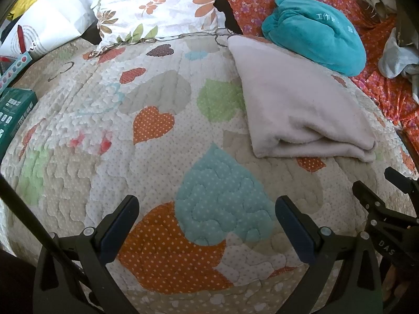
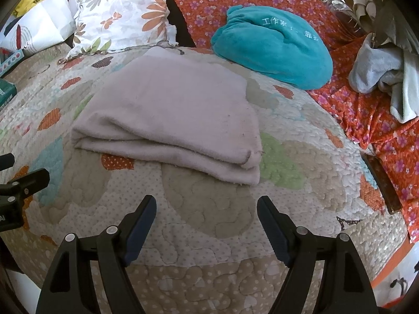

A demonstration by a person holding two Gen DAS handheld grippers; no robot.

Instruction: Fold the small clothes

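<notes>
The folded pale cloth (image 2: pixel 172 120) is laid on the heart-patterned quilt (image 2: pixel 214 225), towards its far edge. Both the left gripper (image 1: pixel 207 225) and the right gripper (image 2: pixel 207 225) are held wide apart over bare quilt, with nothing gripped. A teal plush bundle (image 2: pixel 272 49) is seen beyond the cloth, a floral pillow (image 2: pixel 123 15) at the far left corner, and crumpled grey clothing (image 2: pixel 377 70) by the right edge.

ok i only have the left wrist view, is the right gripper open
observer: yes, the right gripper is open and holds nothing.
operator: where's the folded pale pink fleece cloth from it
observer: the folded pale pink fleece cloth lies straight ahead of its fingers, apart from them, on the heart-patterned quilt.
operator: anything else to fold
observer: a crumpled pale grey garment lies to the right on the orange floral sheet.
</notes>
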